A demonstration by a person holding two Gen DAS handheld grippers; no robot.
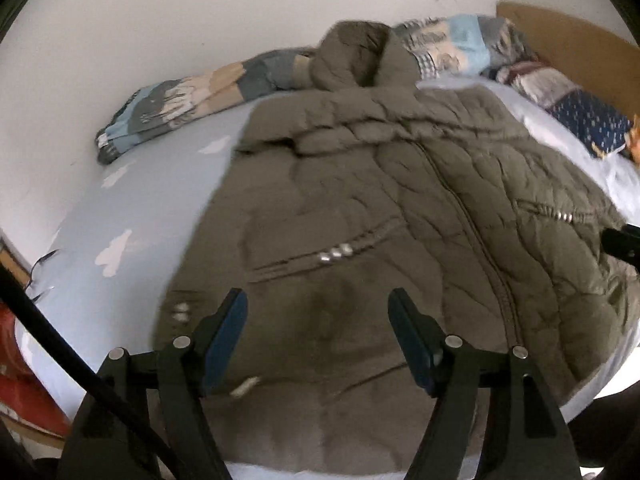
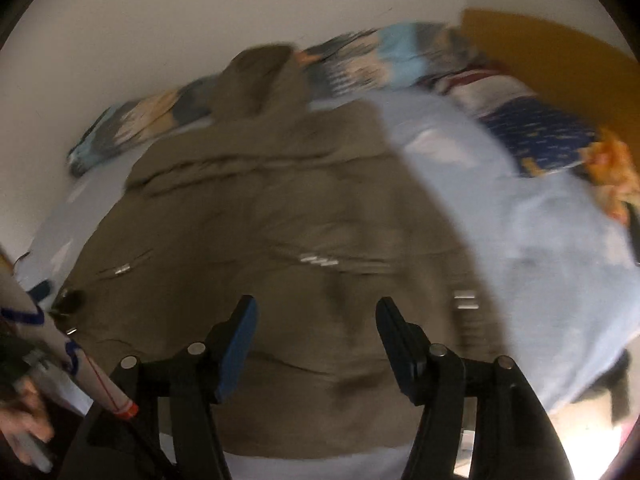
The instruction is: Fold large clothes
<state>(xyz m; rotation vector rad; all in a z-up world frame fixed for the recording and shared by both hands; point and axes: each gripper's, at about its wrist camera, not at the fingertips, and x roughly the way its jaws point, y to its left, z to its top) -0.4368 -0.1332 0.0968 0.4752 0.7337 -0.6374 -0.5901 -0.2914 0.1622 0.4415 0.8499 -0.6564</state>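
Note:
An olive quilted hooded jacket (image 1: 380, 208) lies front-up on the bed, hood toward the wall, hem toward me. It also shows in the right wrist view (image 2: 280, 220), blurred. My left gripper (image 1: 318, 304) is open and empty, hovering over the jacket's lower left part near the pocket snaps (image 1: 336, 255). My right gripper (image 2: 316, 310) is open and empty, above the lower right part below the pocket snaps (image 2: 318, 260). The right gripper's tip shows at the right edge of the left wrist view (image 1: 624, 242).
The bed has a light blue sheet with white clouds (image 1: 116, 252). A patchwork blanket (image 1: 188, 100) lies bunched along the white wall. A dark blue dotted pillow (image 1: 588, 120) and a brown headboard (image 1: 572, 44) are at the right. A red object (image 1: 24, 372) is beside the bed at left.

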